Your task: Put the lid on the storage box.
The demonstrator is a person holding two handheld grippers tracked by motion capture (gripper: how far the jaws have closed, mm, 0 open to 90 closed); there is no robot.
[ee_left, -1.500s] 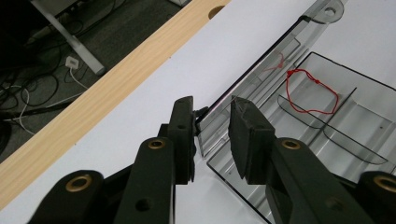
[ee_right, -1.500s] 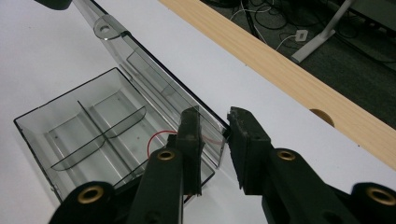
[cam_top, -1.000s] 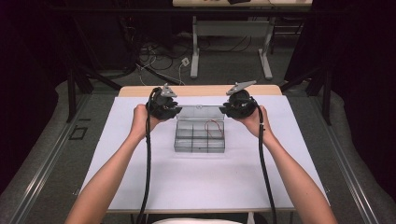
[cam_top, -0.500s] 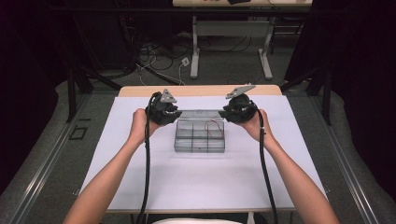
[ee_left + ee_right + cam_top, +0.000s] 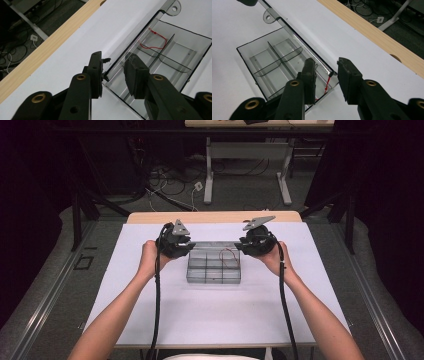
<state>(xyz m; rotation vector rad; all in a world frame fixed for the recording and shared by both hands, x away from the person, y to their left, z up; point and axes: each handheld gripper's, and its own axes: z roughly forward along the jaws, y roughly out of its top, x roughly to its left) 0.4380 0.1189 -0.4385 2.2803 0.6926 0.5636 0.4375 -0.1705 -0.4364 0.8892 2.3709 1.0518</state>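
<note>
Clear box (image 5: 214,268) centre; left gripper (image 5: 113,75) spread astride its far-left corner; right gripper (image 5: 326,75) spread astride its far-right corner.

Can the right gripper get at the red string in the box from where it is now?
Probably yes. The right gripper stands open just above the clear box's corner compartment where the red string lies; the raised lid stands to one side, leaving that compartment uncovered.
</note>
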